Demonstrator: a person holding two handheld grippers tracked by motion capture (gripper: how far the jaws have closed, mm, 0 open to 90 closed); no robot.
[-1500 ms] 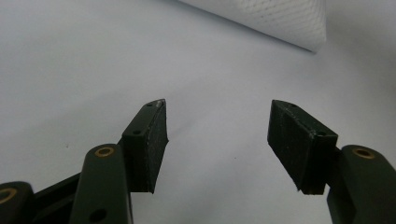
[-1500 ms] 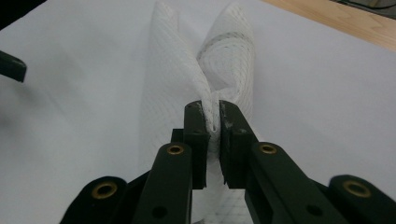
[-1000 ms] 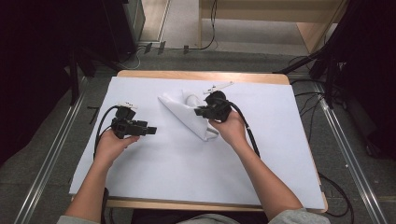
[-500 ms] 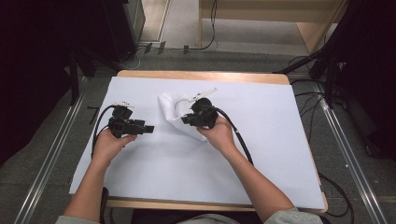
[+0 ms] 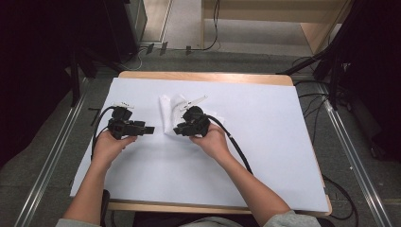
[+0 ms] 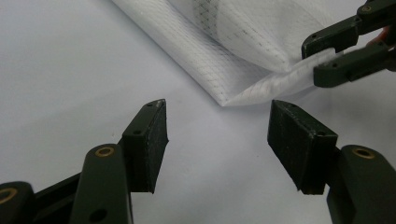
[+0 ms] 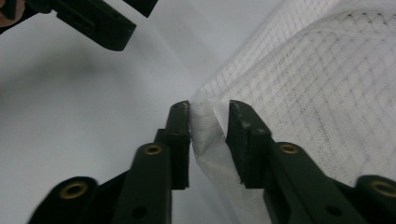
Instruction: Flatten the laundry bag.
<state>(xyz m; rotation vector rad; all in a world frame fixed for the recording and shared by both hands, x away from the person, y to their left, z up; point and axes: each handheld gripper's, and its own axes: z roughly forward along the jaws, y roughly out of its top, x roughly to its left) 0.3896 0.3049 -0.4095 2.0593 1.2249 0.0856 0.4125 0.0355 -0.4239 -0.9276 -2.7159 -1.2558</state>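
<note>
Folded white mesh cloth (image 5: 171,113), a soft netted fabric, is laid on the white paper sheet (image 5: 265,142) that covers the wooden table (image 5: 203,76), slightly left of the centre and toward the far edge. Its long fold is seen running away from the person, with its near corner between the two tools. The right gripper (image 7: 209,122) is placed on that corner: its jaws have just been opening, a flap of mesh is left standing in the narrow gap between them, and it is no longer pressed. The left gripper (image 6: 217,135) is held just left of the cloth with its jaws spread wide and nothing between them. The corner is seen ahead of its pads, slightly to the right, so the right gripper is the nearer one.
</note>
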